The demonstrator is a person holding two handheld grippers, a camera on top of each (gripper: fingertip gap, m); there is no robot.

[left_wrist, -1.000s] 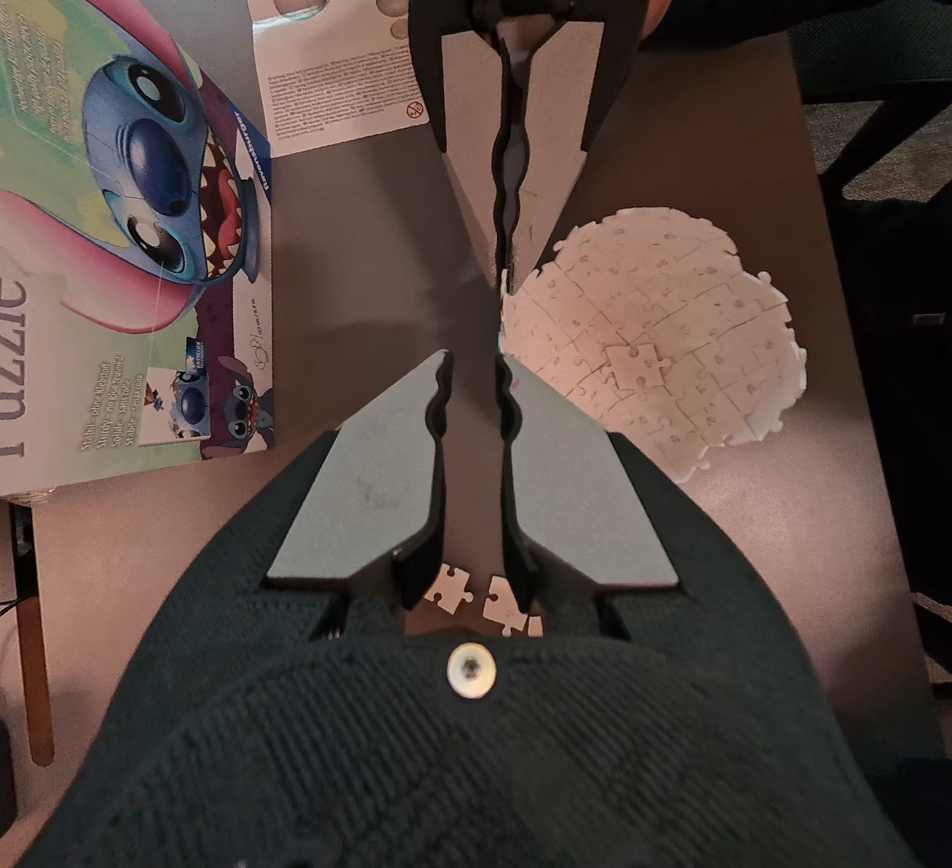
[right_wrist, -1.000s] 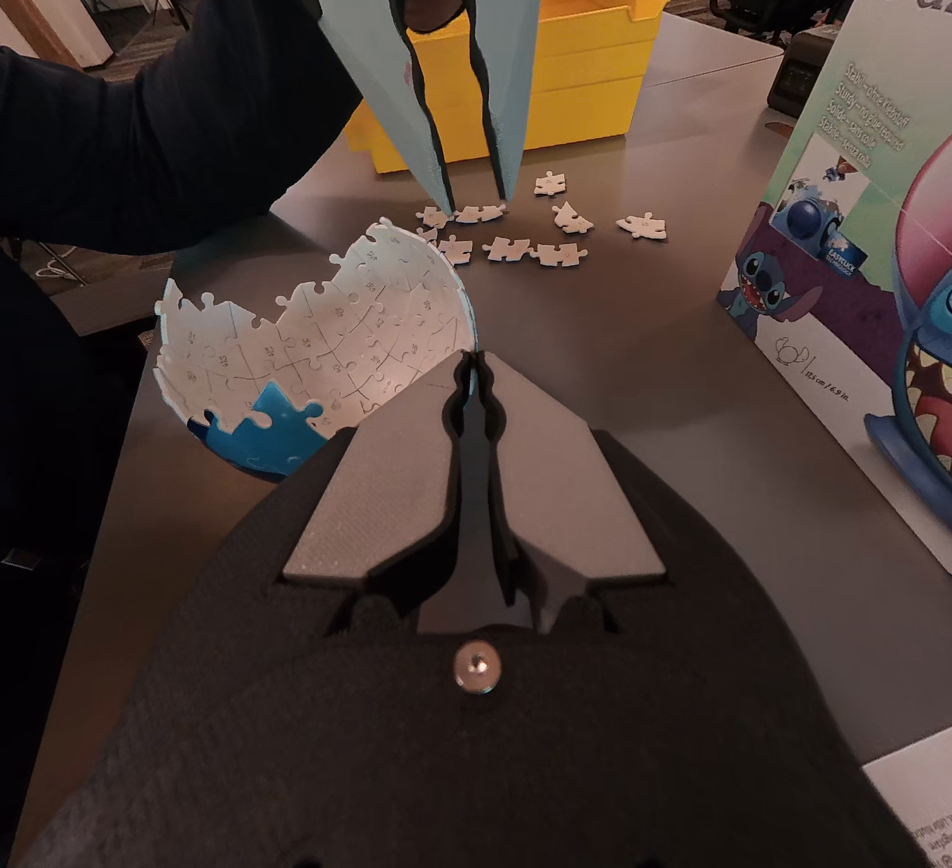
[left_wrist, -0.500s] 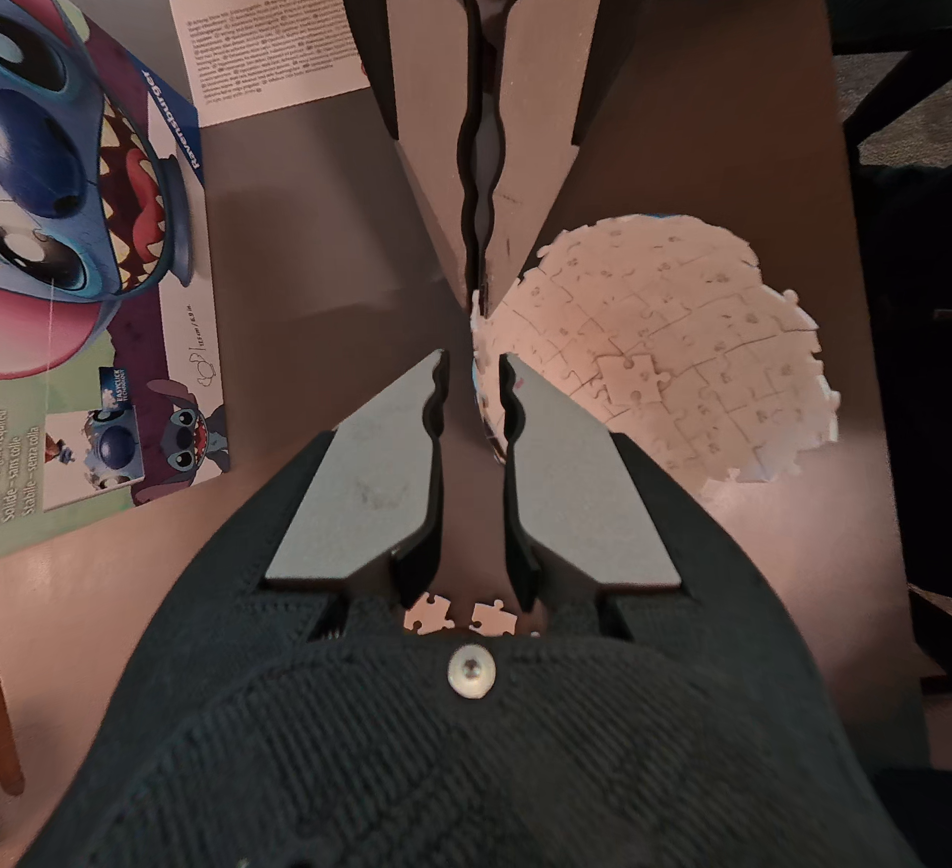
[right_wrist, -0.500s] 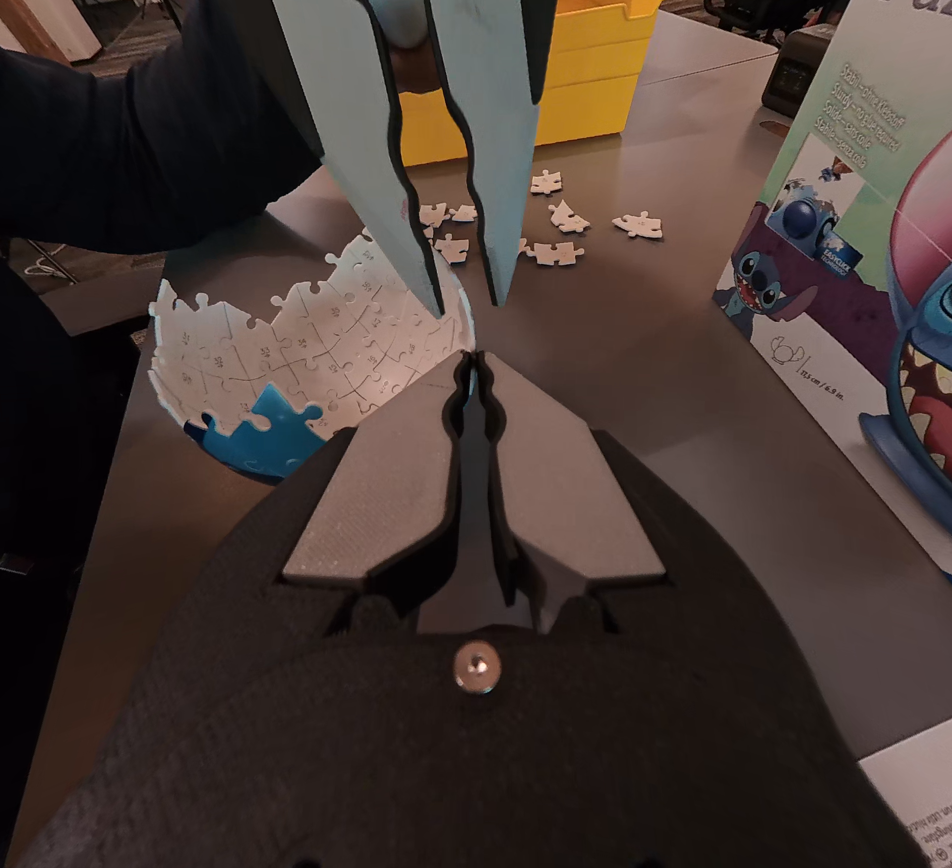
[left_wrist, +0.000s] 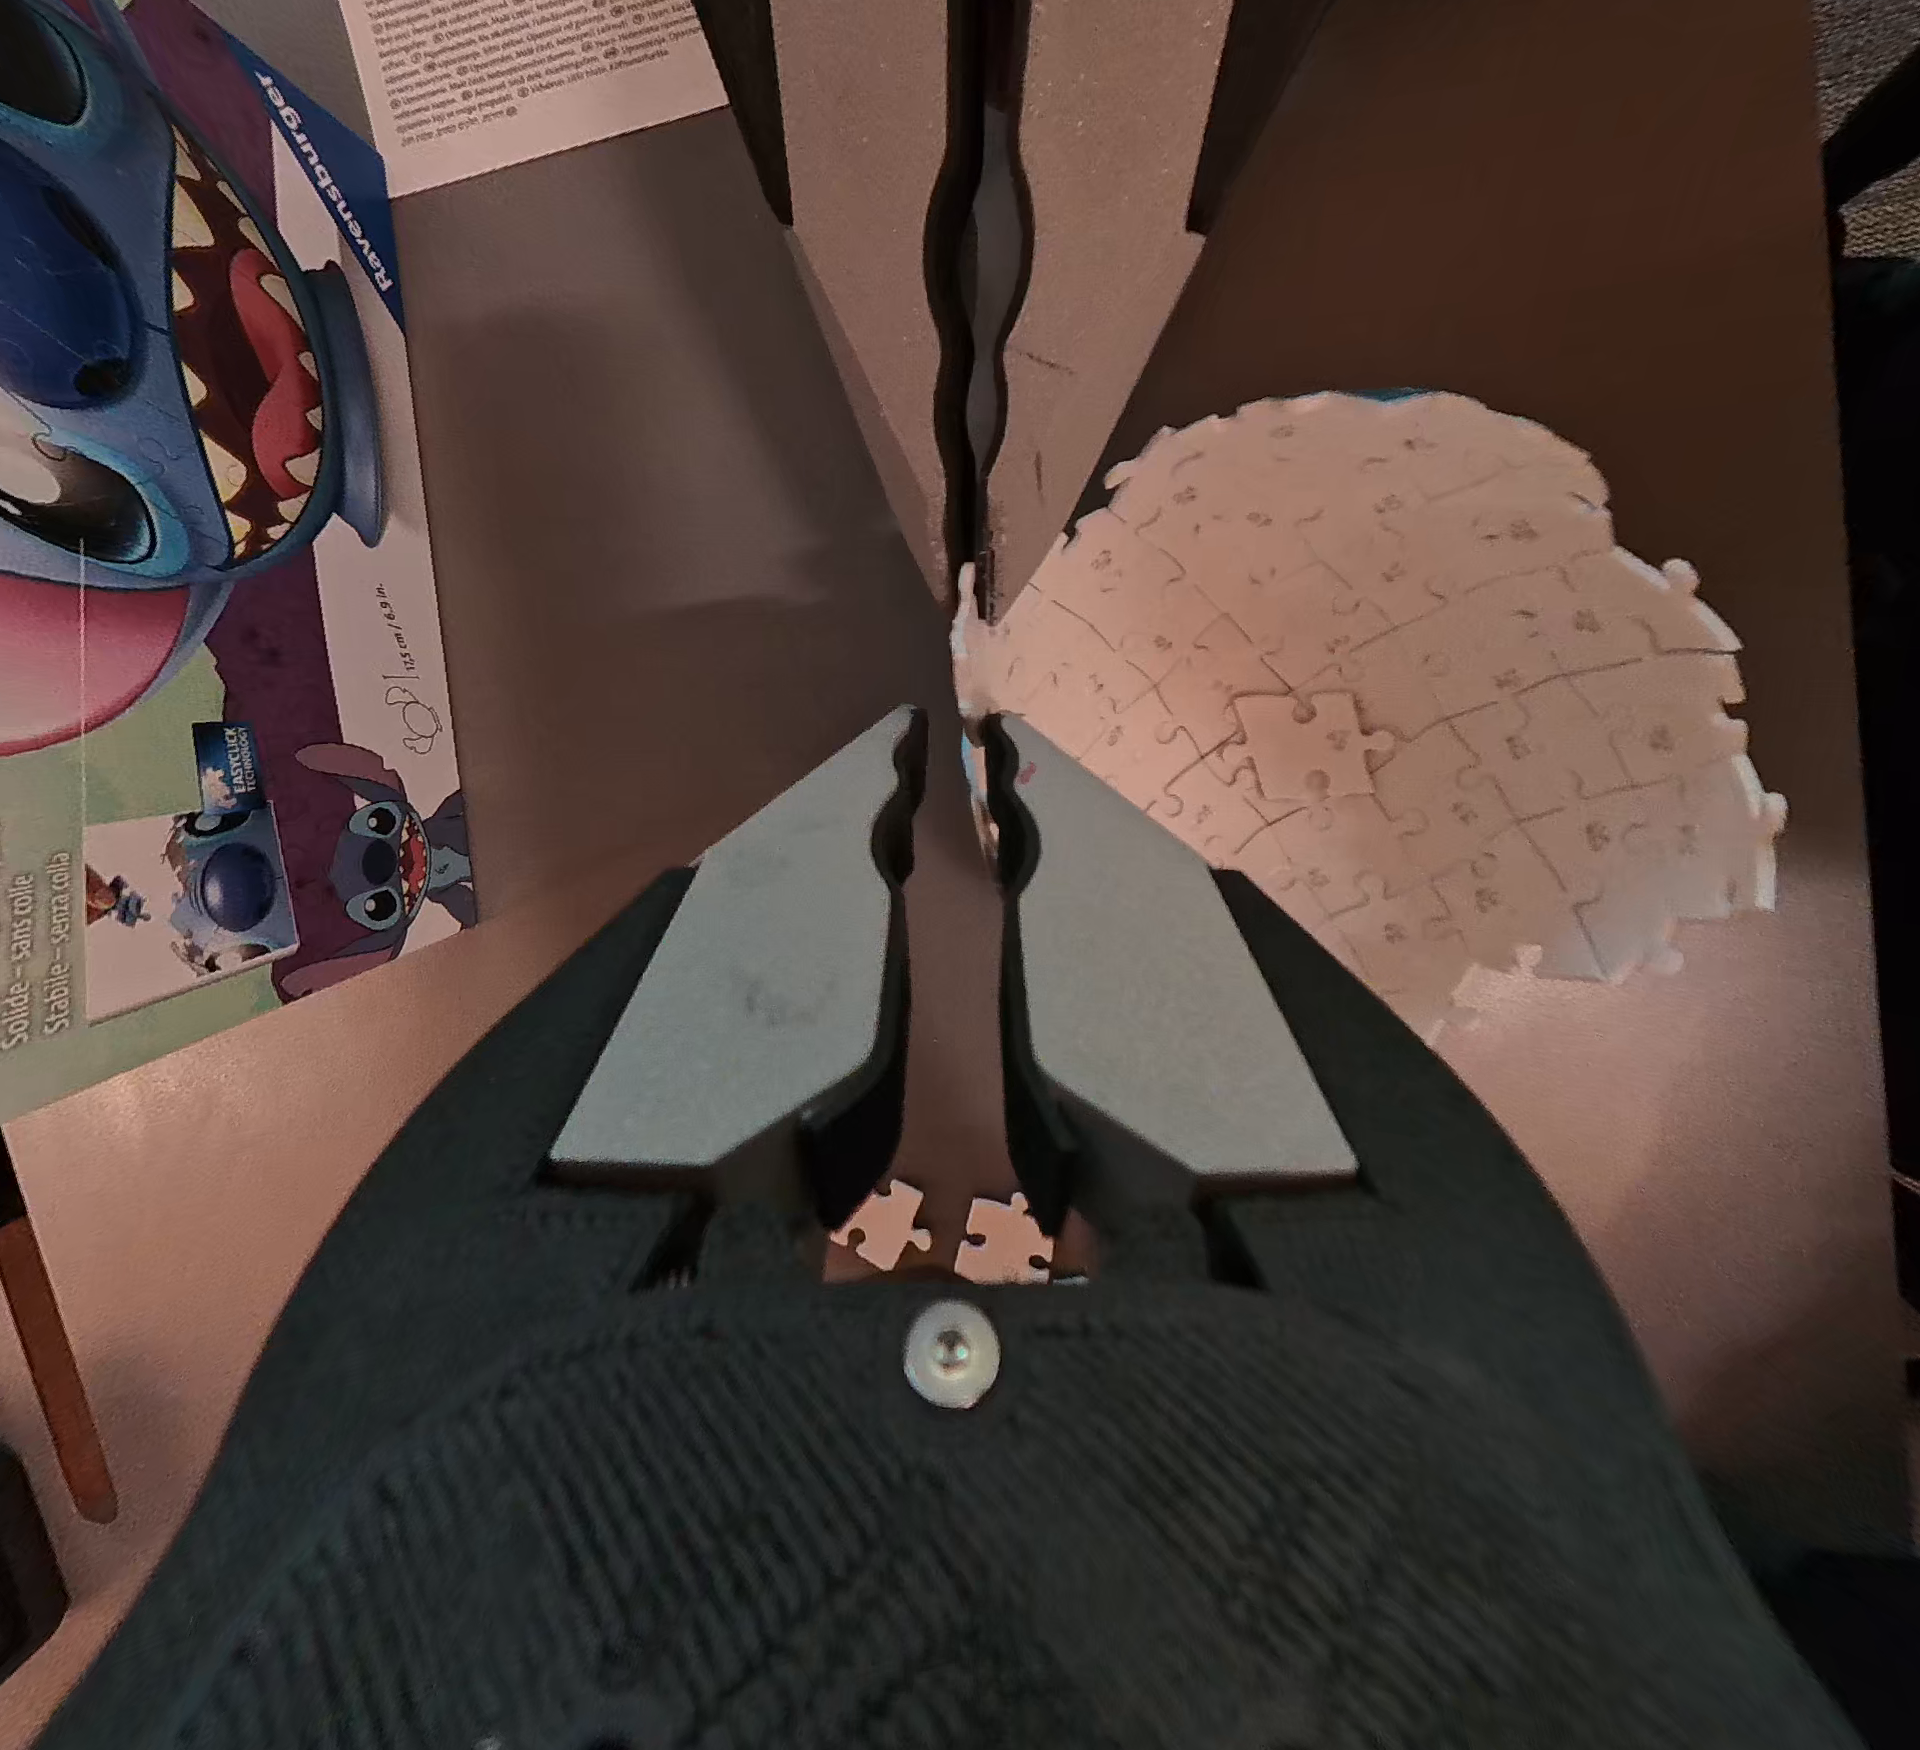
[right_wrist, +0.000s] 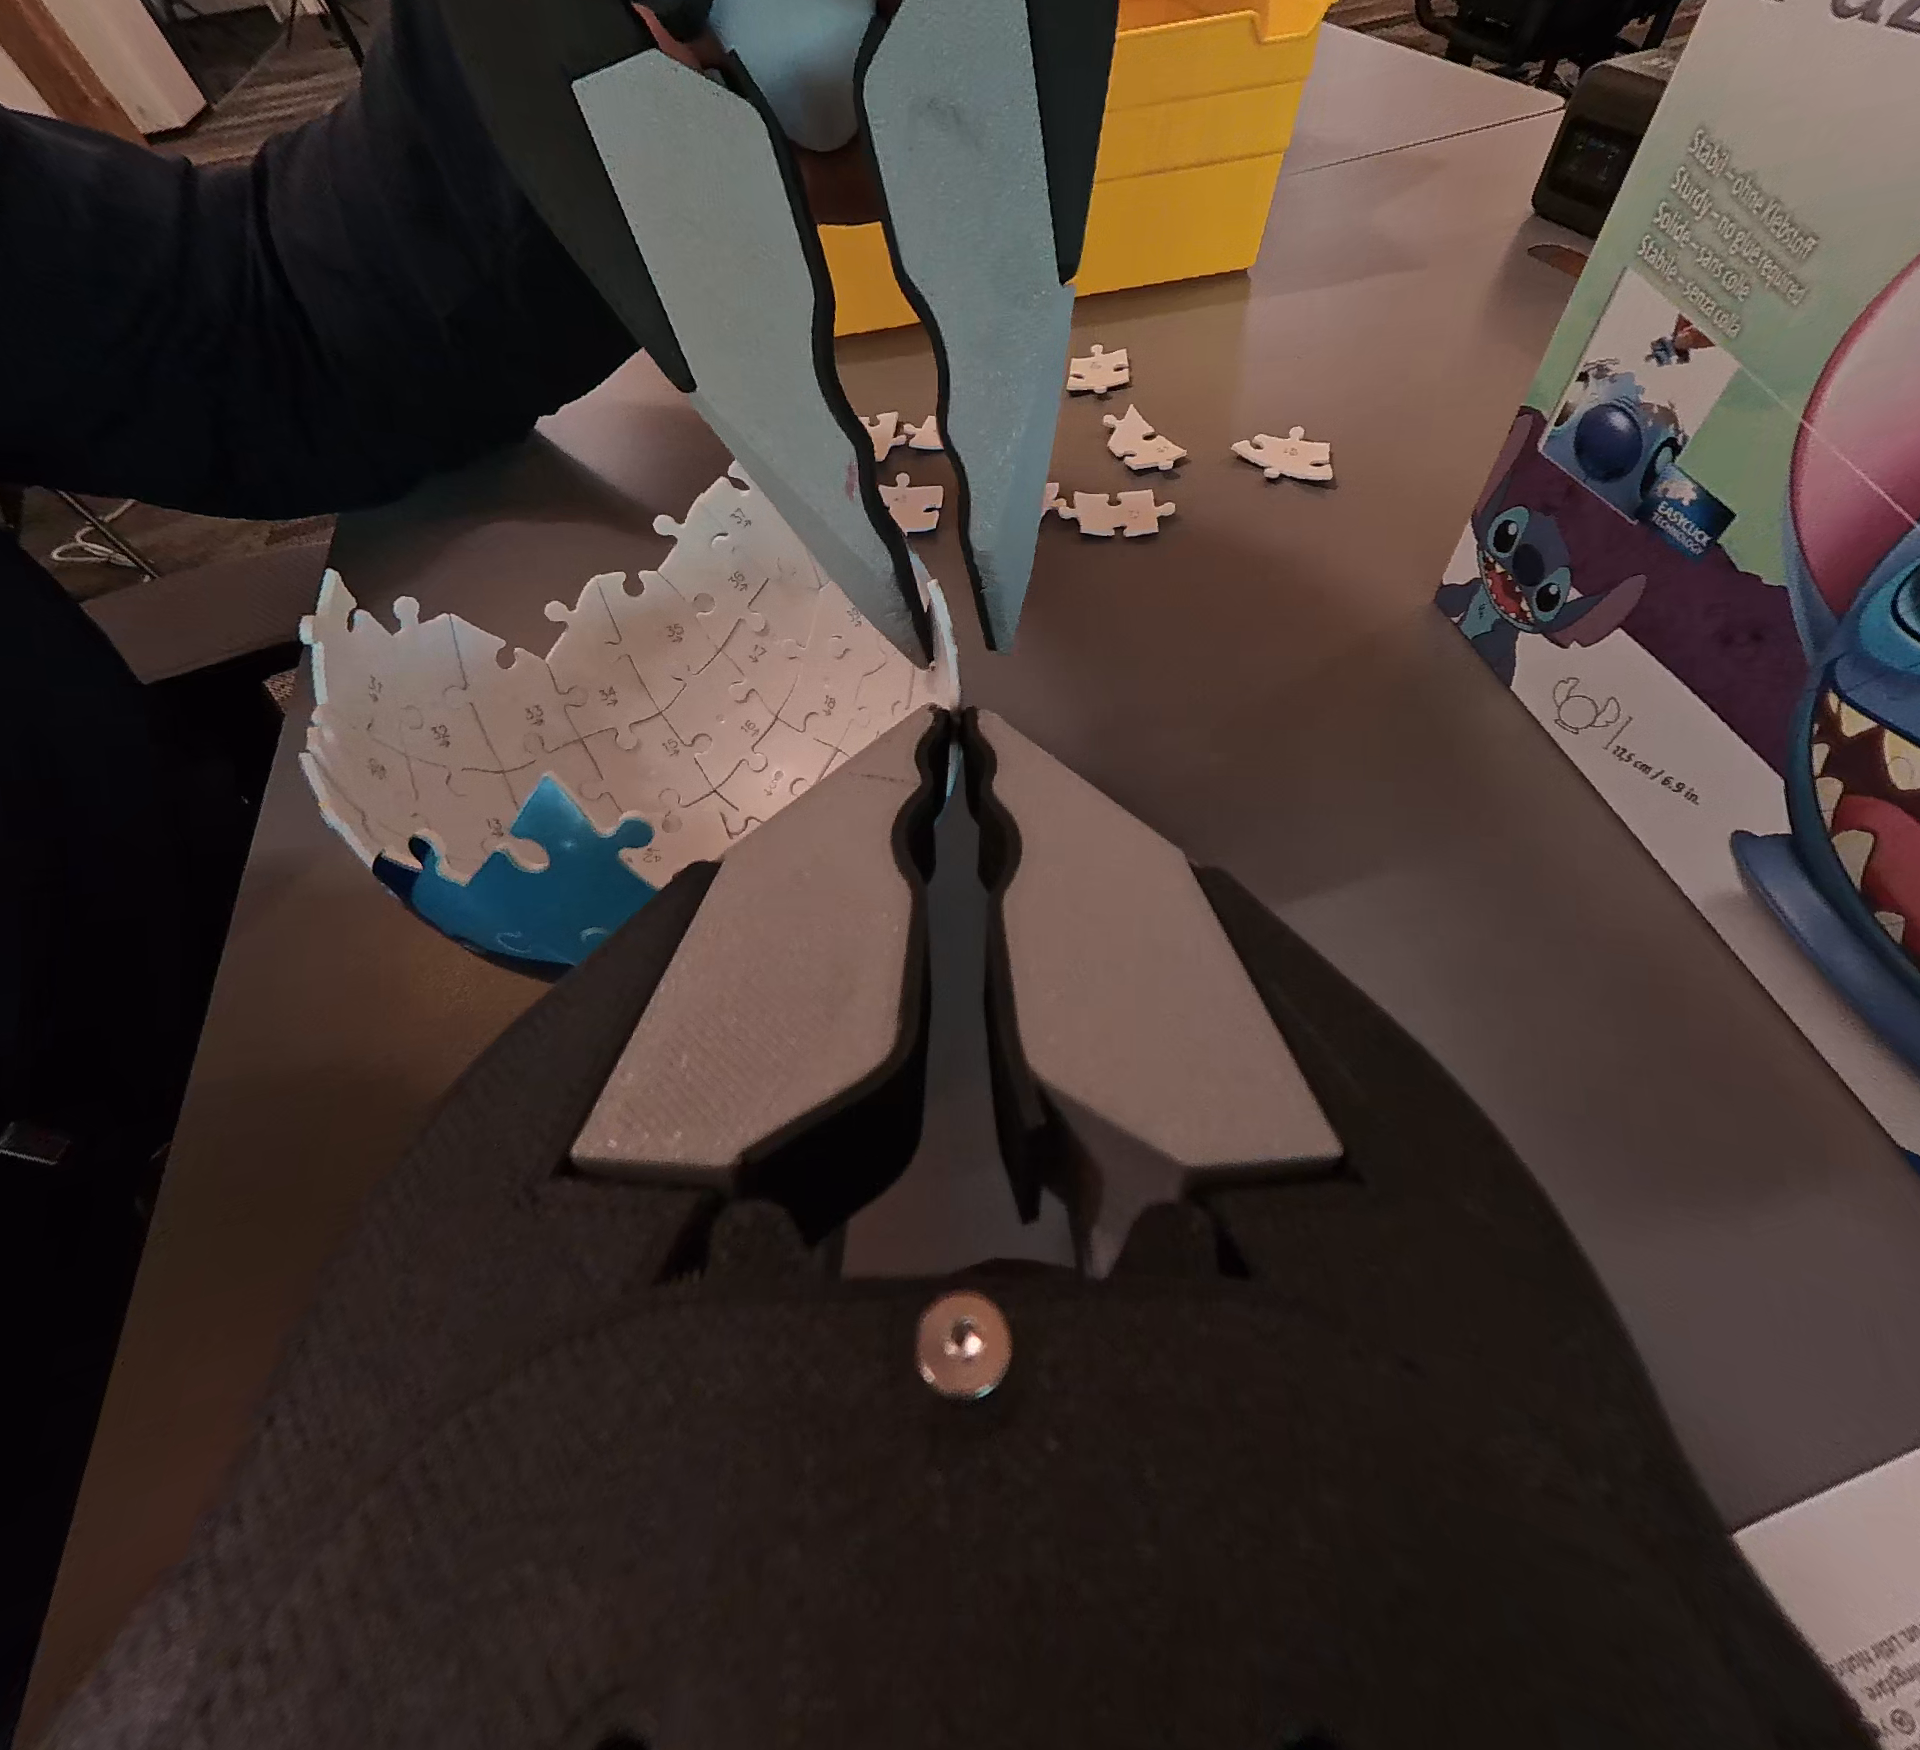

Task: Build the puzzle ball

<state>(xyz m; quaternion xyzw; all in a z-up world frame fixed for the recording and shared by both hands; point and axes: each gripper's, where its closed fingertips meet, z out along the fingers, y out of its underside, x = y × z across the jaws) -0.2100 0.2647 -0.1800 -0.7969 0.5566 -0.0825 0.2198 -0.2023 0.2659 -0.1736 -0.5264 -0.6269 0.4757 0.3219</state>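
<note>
The half-built puzzle ball [left_wrist: 1403, 713] is a white bowl of joined pieces on the table, blue on the outside [right_wrist: 540, 859]. A single loose piece [left_wrist: 1304, 744] lies inside it. My right gripper [right_wrist: 958, 715] is shut on the bowl's near rim; it also shows from above in the left wrist view [left_wrist: 966, 578]. My left gripper [left_wrist: 956, 729] is open by a narrow gap, with the same rim between its fingers just beside the right gripper's tips. It also shows in the right wrist view [right_wrist: 956, 646].
Several loose white pieces [right_wrist: 1122, 511] lie on the table behind the bowl, two under my left gripper [left_wrist: 894, 1233]. The puzzle box [right_wrist: 1714, 557] stands to the right, a yellow bin [right_wrist: 1174, 142] at the back, an instruction sheet [left_wrist: 520, 7] beside the box. About 9 cm separates my left fingertips from the single loose piece [left_wrist: 1304, 744].
My left gripper has come down from over the loose pieces to the bowl's rim, and its gap has narrowed a little. The right gripper and the bowl have stayed put.
</note>
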